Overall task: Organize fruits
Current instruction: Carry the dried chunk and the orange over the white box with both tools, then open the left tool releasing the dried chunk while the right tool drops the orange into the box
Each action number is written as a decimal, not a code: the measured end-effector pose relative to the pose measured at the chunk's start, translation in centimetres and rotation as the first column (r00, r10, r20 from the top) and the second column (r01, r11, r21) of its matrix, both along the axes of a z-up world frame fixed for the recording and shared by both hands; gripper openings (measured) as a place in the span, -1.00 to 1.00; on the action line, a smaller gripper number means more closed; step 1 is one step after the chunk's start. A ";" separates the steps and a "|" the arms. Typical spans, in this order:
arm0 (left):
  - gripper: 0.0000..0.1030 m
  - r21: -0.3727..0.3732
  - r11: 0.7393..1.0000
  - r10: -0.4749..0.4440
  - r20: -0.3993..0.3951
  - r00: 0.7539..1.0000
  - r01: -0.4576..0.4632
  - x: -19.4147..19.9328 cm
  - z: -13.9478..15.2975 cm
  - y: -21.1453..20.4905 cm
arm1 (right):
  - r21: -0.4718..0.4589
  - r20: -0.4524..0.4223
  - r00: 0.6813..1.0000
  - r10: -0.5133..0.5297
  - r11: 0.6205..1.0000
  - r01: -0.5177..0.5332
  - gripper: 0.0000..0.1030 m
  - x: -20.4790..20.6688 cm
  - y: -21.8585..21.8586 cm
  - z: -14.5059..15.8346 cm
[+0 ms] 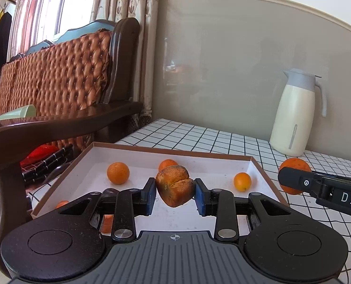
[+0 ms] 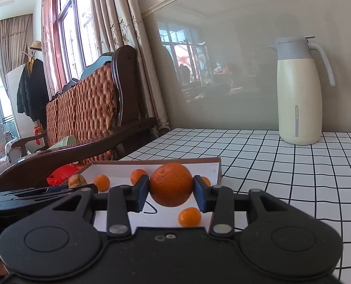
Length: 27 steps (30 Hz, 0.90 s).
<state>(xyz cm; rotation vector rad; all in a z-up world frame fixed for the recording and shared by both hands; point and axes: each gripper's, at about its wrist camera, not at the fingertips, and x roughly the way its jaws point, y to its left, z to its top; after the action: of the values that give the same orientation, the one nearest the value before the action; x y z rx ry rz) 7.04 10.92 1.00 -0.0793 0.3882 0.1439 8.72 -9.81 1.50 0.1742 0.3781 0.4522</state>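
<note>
My left gripper [image 1: 175,193] is shut on a shrivelled brown-orange fruit [image 1: 175,185] and holds it above a shallow white box [image 1: 175,152] with a brown rim. Several small oranges [image 1: 118,172] lie in the box. My right gripper [image 2: 171,193] is shut on a large orange [image 2: 171,184] at the box's right side, above a small orange [image 2: 189,216]. In the left wrist view the right gripper [image 1: 293,181] and its orange [image 1: 294,163] show at the right edge. In the right wrist view the shrivelled fruit [image 2: 77,181] shows at the left.
The box [image 2: 213,163] sits on a table with a white black-grid cloth [image 2: 281,172]. A cream thermos jug [image 1: 293,113] stands at the back by the wall. A dark wooden sofa [image 1: 64,118] with a tufted brown back stands to the left.
</note>
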 end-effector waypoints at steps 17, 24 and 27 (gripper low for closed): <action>-0.33 0.000 0.993 0.116 0.020 0.993 -0.116 0.9 0.0 4.8 | 0.006 0.004 1.000 -0.028 1.000 0.028 -0.37 1.4 2.3 -0.5; -0.33 0.014 0.992 0.123 0.017 0.992 -0.124 1.9 -0.2 5.5 | -0.007 0.015 0.998 -0.060 0.998 0.060 -0.37 2.2 2.9 -0.4; -0.33 0.020 0.992 0.123 0.011 0.992 -0.123 2.5 -0.2 5.9 | -0.011 0.009 0.998 -0.069 0.998 0.069 -0.37 2.7 3.2 -0.5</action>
<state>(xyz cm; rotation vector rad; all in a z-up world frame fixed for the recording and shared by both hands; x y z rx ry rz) 9.57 16.78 0.81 -0.0832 0.3716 0.2694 11.38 -6.58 1.01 0.1740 0.3651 0.3830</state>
